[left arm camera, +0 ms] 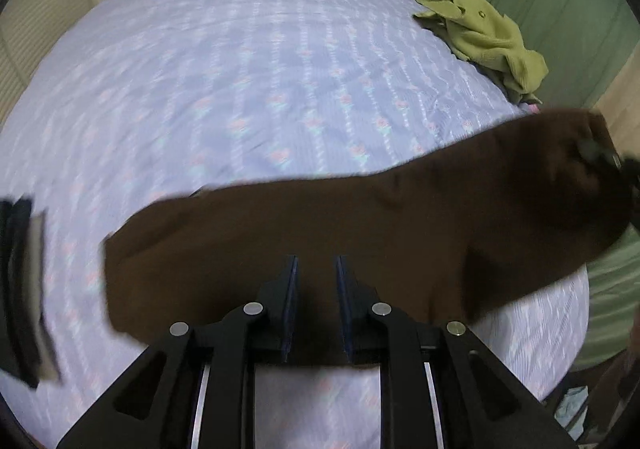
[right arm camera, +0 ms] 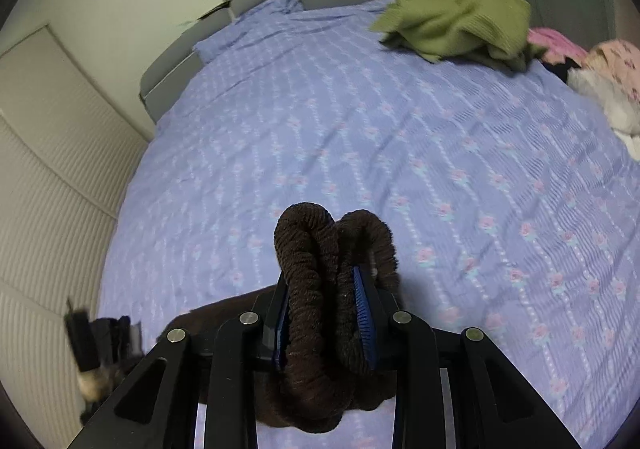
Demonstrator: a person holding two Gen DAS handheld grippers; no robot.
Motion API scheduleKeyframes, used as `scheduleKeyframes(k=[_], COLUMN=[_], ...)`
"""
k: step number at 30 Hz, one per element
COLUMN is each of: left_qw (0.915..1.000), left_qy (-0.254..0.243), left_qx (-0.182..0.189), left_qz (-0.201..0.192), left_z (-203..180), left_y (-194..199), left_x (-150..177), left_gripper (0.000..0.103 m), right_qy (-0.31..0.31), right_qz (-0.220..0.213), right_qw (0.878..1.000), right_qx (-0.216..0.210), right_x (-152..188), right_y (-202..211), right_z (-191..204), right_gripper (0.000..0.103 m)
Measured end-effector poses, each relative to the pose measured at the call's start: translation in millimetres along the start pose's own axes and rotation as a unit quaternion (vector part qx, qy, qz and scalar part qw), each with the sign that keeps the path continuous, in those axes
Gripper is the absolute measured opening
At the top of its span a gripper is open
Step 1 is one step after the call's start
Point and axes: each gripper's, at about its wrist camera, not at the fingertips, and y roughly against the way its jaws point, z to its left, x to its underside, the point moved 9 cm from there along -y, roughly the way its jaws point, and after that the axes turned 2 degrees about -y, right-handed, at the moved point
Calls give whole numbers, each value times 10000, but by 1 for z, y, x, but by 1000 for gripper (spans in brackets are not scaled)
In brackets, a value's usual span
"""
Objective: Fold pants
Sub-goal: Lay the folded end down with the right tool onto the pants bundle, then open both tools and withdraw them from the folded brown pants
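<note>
- My right gripper is clamped on a thick ribbed band of the brown pants, which I take for the waistband; it bulges in two loops out past the blue pads.
- I judge the bunched grip is there so both layers of that end travel together when I carry it over.
- My left gripper stands with its fingers apart and nothing between them, low over the near edge of the pants; from this view I cannot tell if the tips touch the cloth.
- It looks placed to take the near edge or pin it down while the right end is lifted.
- The pants lie as a long band across the near part of the bed, rising toward the right where the right gripper has them; the picture is blurred there.
- A crumpled green sweater sits at the far right of the bed, well apart from the pants.
- Pink and white clothes are heaped at the right edge, nearer than the sweater.
- A dark stack with a pale layer, perhaps folded garments, lies at the left edge.
- The middle of the bed is bare, so I judge nothing blocks a fold laid there; the heap on the right is the only thing to steer around.
</note>
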Motion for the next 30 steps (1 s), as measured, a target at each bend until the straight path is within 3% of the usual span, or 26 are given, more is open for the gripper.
scheduleKeyframes(k=[7,14,20,24,27,30], left_qw=[9997,9984,9962,9943,9926,9915], left_qy=[170,538,836,1024,1145,1178], left_qx=[-163,-168,-239,-303,-397,-537], left_qz=[32,-98,-58,49,39,-84], left_z=[70,136,184,205,217,225], left_y=[45,69,70,68,70,77], left_x=[53,73,96,110,114,110], left_gripper=[20,20,20,20,35,45], right_qy=[423,1081,1471,1618,1610,1398], right_qz=[164,586,1107,1452,1723,1953], right_qw=[9988,9922,9828,9760,9717,9700], right_qx=[-191,-198,-145,110,158,-371], right_x=[27,86,143,169,182,188], right_y=[-25,-85,-134,-164,-176,-164], right_z=[107,211,267,277,276,284], right_gripper=[29,29,29,30,40,60])
